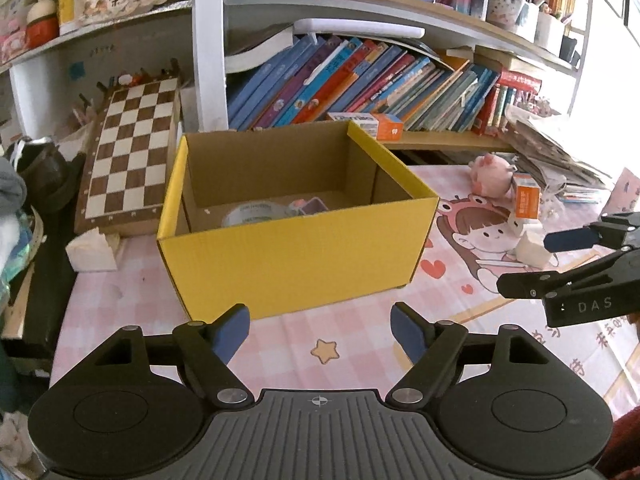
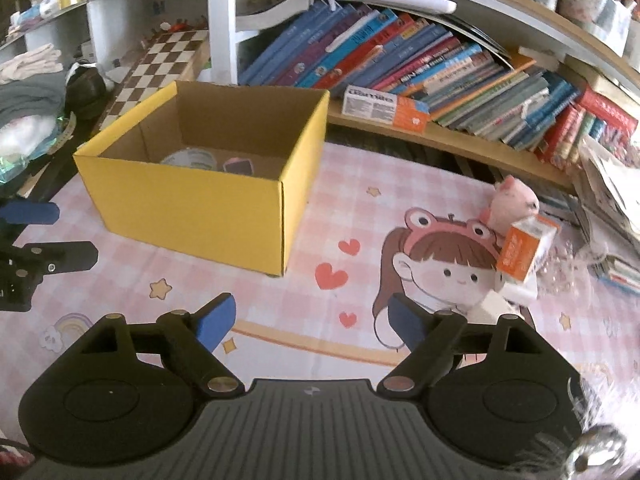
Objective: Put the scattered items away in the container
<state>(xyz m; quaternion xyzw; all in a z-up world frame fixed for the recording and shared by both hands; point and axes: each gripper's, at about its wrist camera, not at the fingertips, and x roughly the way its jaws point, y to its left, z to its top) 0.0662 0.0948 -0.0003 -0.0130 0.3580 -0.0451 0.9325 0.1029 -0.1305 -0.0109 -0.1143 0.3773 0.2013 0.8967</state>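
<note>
Sitting on a pink checked cloth [image 1: 352, 344], a yellow box [image 1: 296, 252] stands open at the top, its brown inside showing. At the bottom of it lie a roll of tape [image 1: 256, 214] and a small purple thing [image 1: 314, 205], side by side and close together; whether they touch cannot be told.

Near the bottom of the left wrist view, the left gripper [image 1: 320, 330] points down toward the near wall of the box. Its blue pads stand well apart with only cloth between them. A yellow star [image 1: 325, 351] printed on the cloth lies just behind the gap.

To the right of the box, on a printed cartoon girl [image 2: 440, 264], the loose items sit in a small group. A pink plush [image 2: 514, 204] is farthest. Just nearer, an orange carton [image 2: 526, 250] leans tilted, resting on a white block [image 2: 518, 290]. Another white piece [image 2: 494, 306] lies nearer still, partly hidden behind the right gripper's arm.

In its own view the right gripper [image 2: 310, 322] hangs over the cloth, left of that group and right of the box's near corner. Its pads are wide apart and grip nothing. Red hearts [image 2: 332, 276] are printed on the cloth beyond it.

Far behind, a shelf holds leaning books [image 1: 360, 80]. A chessboard [image 1: 132, 148] leans to the left of the box, and a white wedge [image 1: 90, 252] lies near the board's foot.
</note>
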